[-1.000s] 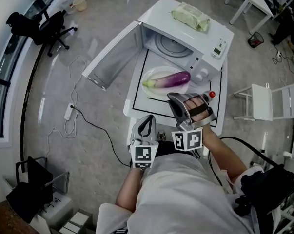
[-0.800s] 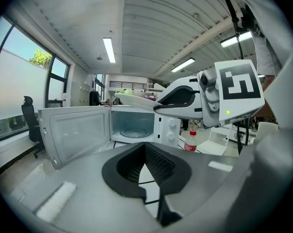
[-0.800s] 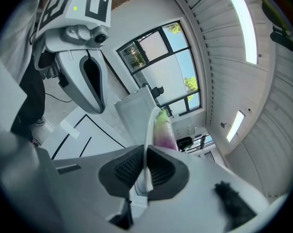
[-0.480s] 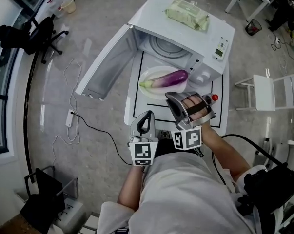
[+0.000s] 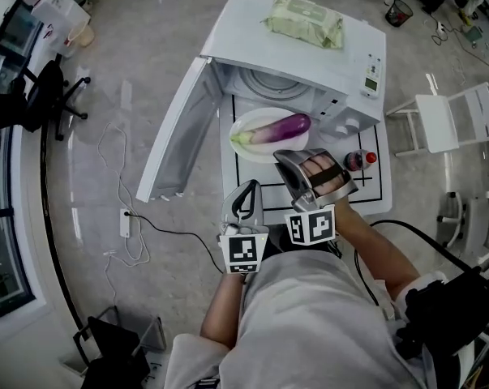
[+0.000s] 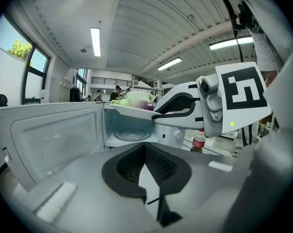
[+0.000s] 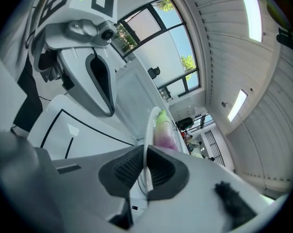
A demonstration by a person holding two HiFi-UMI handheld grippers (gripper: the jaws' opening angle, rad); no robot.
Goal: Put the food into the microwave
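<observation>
Right gripper (image 5: 281,158) stays clamped on the plate (image 5: 241,125) rim. Plate and eggplant (image 5: 281,126) are now nearer the open microwave (image 5: 252,24). Left gripper (image 5: 247,186) jaws are together, empty.

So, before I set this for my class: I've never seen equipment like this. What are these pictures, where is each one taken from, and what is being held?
There is no robot here. A person holds a hand tool, a gripper with two fingers, in each hand. One picture comes from a camera on the person's head, looking steeply down. The other two come from cameras riding on each gripper, looking along its fingers.

On the table stands a white microwave with its door open. A green packet lies on top of it and a small red-capped bottle stands beside it.

The right gripper is closed on the rim of a white plate carrying a purple eggplant, held in front of the opening. The left gripper is shut and empty.
</observation>
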